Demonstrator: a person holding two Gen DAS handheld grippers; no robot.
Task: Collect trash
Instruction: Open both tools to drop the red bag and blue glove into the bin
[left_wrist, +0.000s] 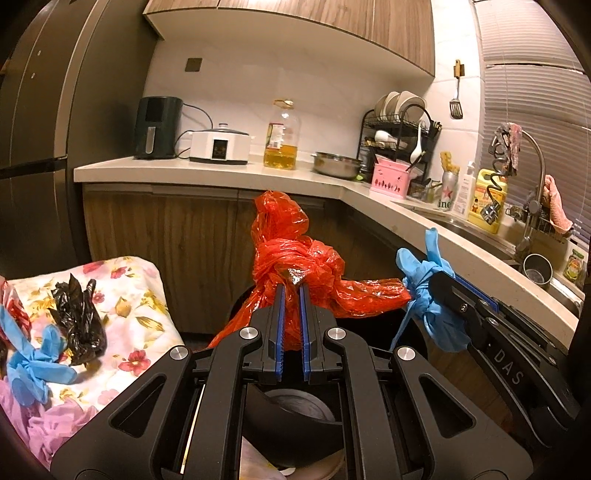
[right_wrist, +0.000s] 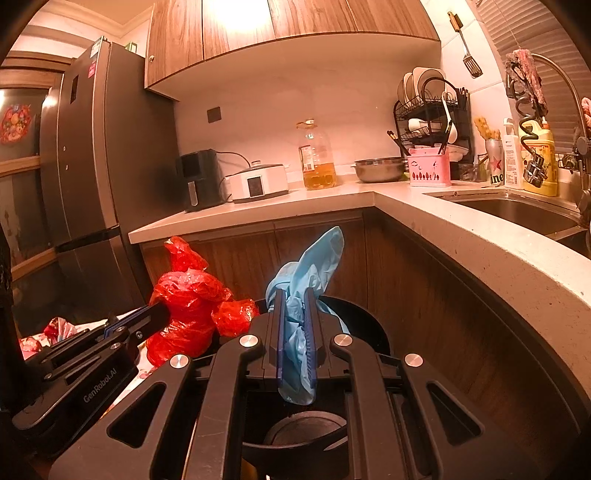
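Note:
My left gripper (left_wrist: 291, 286) is shut on a knotted red plastic bag (left_wrist: 295, 258) and holds it in the air over a black trash bin (right_wrist: 364, 325). My right gripper (right_wrist: 295, 295) is shut on a crumpled blue glove (right_wrist: 310, 269) and holds it above the same bin. In the left wrist view the right gripper (left_wrist: 437, 280) shows at the right with the glove (left_wrist: 428, 280) in it. In the right wrist view the left gripper (right_wrist: 162, 314) shows at the left with the red bag (right_wrist: 188, 310). A black bag (left_wrist: 79, 317) and another blue glove (left_wrist: 33, 358) lie on a floral cloth (left_wrist: 129, 314).
A countertop (left_wrist: 221, 173) runs along the back and bends right to a sink (right_wrist: 517, 210). On it stand an air fryer (left_wrist: 157, 127), a cooker (left_wrist: 219, 146), an oil bottle (left_wrist: 280, 136), a metal bowl (left_wrist: 336, 164) and a dish rack (left_wrist: 400, 136). A fridge (right_wrist: 92, 147) stands at the left.

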